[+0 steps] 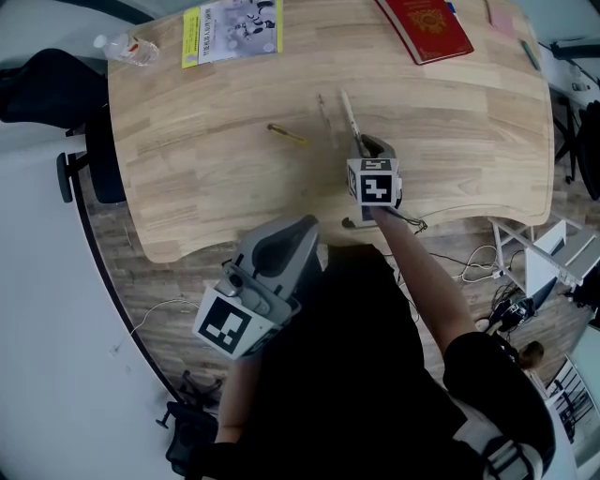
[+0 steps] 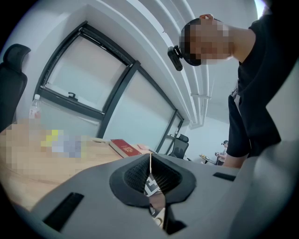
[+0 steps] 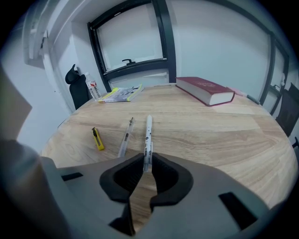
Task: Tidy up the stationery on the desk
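White pen (image 3: 148, 135) was pinched by the right gripper (image 3: 146, 161), its near end hidden between the jaws, while the left gripper (image 2: 150, 170) hung closed on nothing.

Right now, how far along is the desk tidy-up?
Early: nothing looks gathered yet. In hand: the right tool is clamped on the white pen. Left to do: clear pen and yellow utility knife lie loose on the desk. The left tool is shut and empty.

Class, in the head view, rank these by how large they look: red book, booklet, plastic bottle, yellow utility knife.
Largest: red book and booklet, too alike to rank, both cut by the frame edge.
Then: plastic bottle.
Smallest: yellow utility knife.
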The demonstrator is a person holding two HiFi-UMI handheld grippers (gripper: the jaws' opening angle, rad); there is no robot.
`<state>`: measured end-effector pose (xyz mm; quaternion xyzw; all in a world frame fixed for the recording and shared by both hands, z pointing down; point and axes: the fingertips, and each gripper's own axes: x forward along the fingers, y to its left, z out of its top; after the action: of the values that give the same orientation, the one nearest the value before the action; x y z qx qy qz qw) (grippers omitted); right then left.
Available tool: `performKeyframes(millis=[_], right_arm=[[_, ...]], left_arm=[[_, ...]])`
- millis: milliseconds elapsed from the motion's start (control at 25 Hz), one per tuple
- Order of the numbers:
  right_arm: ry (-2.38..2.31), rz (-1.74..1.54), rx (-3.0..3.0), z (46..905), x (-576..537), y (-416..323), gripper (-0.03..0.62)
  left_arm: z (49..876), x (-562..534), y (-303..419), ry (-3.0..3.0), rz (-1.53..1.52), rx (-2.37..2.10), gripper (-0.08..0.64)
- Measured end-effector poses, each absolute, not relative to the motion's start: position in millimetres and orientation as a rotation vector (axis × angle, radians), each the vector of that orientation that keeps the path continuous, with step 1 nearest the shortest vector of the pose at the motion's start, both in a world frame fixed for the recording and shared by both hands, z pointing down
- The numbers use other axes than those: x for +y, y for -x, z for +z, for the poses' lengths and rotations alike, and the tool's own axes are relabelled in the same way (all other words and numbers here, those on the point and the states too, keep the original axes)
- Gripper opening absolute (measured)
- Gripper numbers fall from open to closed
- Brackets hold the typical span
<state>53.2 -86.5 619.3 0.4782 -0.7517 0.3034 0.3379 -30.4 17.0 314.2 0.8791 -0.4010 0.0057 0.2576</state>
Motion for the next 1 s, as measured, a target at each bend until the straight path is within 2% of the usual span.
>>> performKeyframes(millis=[520, 1000], right_arm=[[-1.22, 0.77, -1.958, 628, -81, -52, 0.083], [-1.202, 0.665, -2.021, 599, -82, -42, 0.086]], left_arm=[[315, 18, 31, -2.398, 0.0, -1.077, 0.035], [315, 18, 36, -2.385, -0.001, -1.077, 0.035]])
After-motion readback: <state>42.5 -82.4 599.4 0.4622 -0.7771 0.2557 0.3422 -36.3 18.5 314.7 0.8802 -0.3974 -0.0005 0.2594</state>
